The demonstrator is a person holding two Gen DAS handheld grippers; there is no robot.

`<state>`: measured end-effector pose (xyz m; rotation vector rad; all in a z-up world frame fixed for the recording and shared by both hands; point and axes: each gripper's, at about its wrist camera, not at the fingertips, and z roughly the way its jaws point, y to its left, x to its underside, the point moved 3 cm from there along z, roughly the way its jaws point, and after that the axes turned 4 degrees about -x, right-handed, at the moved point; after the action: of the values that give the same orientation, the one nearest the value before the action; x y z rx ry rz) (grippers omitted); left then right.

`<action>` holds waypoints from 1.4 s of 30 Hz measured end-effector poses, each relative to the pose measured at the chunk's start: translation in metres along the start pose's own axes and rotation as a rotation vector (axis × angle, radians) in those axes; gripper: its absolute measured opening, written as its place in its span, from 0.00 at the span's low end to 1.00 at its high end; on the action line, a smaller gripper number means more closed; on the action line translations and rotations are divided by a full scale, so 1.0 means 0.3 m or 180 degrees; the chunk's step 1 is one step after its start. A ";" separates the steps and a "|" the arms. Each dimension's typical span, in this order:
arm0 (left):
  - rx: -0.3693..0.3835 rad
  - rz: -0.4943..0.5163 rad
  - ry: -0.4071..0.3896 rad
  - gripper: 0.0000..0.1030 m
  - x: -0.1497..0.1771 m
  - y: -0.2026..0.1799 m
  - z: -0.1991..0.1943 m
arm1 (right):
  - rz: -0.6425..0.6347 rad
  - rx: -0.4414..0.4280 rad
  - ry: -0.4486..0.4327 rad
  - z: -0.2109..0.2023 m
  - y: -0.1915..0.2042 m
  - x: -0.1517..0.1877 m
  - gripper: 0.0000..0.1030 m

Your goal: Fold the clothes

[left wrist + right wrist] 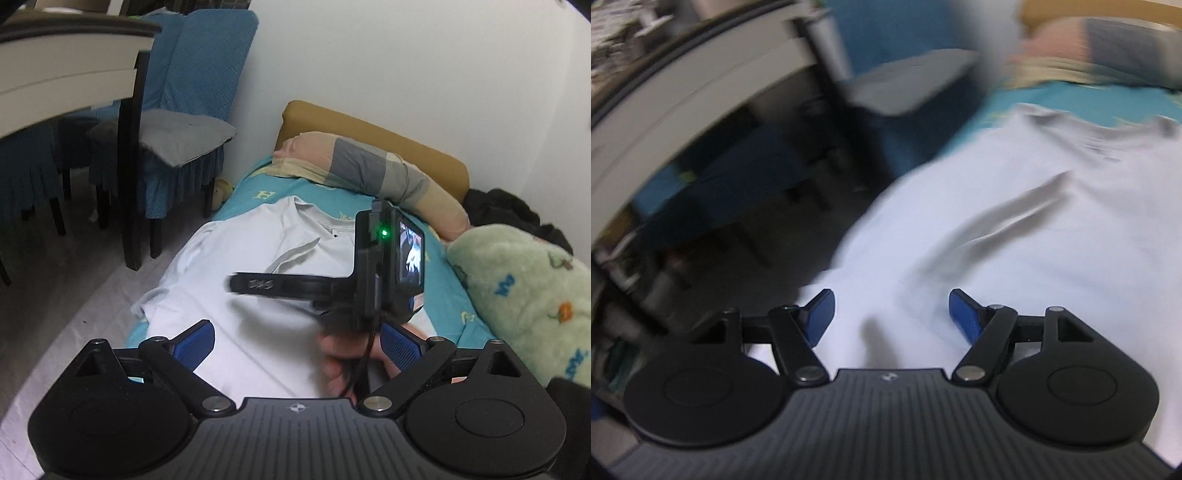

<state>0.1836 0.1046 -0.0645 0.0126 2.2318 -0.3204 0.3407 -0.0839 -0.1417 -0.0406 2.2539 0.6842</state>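
My left gripper (pixel 297 341) has its blue fingers (pixel 194 345) spread wide with nothing between them; it hangs just above the near part of a white shirt (pixel 258 266). My right gripper (pixel 888 317) is likewise spread and empty, its fingers (pixel 820 314) low over the same cloth. The right view is smeared, so fine detail there is lost.

The shirt lies spread on the bed (pixel 321 192), collar at the far end and hem towards me, front up, with a small dark button below the collar. Its left sleeve (pixel 299 251) looks folded in across the chest as a grey-shaded strip. I judge the flat spread serves the folding: edges are easy to find and pinch. This would fit a shirt laid out with one sleeve fallen inward, or one partly folded; I cannot say which.

In the left view the right gripper crosses in front, held by a hand (pixel 343 358), its camera (pixel 391 254) showing a green light and a small lit screen. Both tools sitting near the hem suggests they are placed to take hold there, though that is only my reading.

Further out: a patchwork pillow (pixel 369 166) at the far end, a green blanket (pixel 524 288) on the right, a blue-covered chair (pixel 192 122) on the left.

Writing: embossed letters on the right gripper's arm are blurred. Yellow marks on the teal sheet and blue letters on the blanket are too small to read.
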 end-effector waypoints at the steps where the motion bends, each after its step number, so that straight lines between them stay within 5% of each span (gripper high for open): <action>1: 0.0031 -0.0063 -0.0017 1.00 0.001 0.013 0.004 | 0.0033 -0.0013 -0.0041 -0.004 -0.003 -0.011 0.69; 11: -0.0090 -0.0324 0.0008 0.98 -0.006 0.090 0.028 | 0.0364 -0.0120 -0.0438 -0.043 -0.040 -0.119 0.70; 15: -0.0161 -0.0326 0.0010 0.98 -0.008 0.086 0.035 | 0.0474 0.0420 -0.0162 0.029 -0.119 -0.089 0.70; 18: -0.0233 -0.0347 0.0002 0.97 -0.011 0.089 0.035 | 0.0298 0.0466 -0.0239 0.070 -0.078 -0.082 0.70; 22: -0.0404 -0.0484 -0.0129 0.97 -0.026 0.135 0.003 | -0.0293 0.0152 -0.0462 0.092 0.130 -0.148 0.70; 25: -0.0482 -0.0715 -0.0257 0.97 -0.045 0.185 -0.030 | -0.0975 0.0121 0.0110 0.219 0.292 -0.109 0.70; 31: -0.1047 -0.0875 -0.0350 0.97 -0.038 0.286 -0.070 | -0.2319 0.0055 0.1270 0.465 0.605 -0.029 0.68; 36: -0.1352 -0.1322 -0.0231 0.97 -0.020 0.389 -0.054 | -0.2970 0.0199 0.2123 0.655 0.696 0.151 0.67; 40: -0.1465 -0.1504 -0.0110 0.96 0.004 0.440 -0.027 | -0.3416 0.0649 0.2448 0.729 0.692 0.290 0.66; 41: -0.1492 -0.1525 -0.0111 0.96 0.007 0.447 -0.026 | -0.3498 0.0704 0.2425 0.745 0.696 0.303 0.60; 42: -0.1518 -0.1547 -0.0113 0.96 0.009 0.455 -0.026 | -0.3572 0.0760 0.2395 0.758 0.699 0.315 0.35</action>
<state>0.1923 0.2381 -0.0927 -0.7900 2.2014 -0.0363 0.3769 0.2229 -0.2375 -1.5147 2.4354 -0.2724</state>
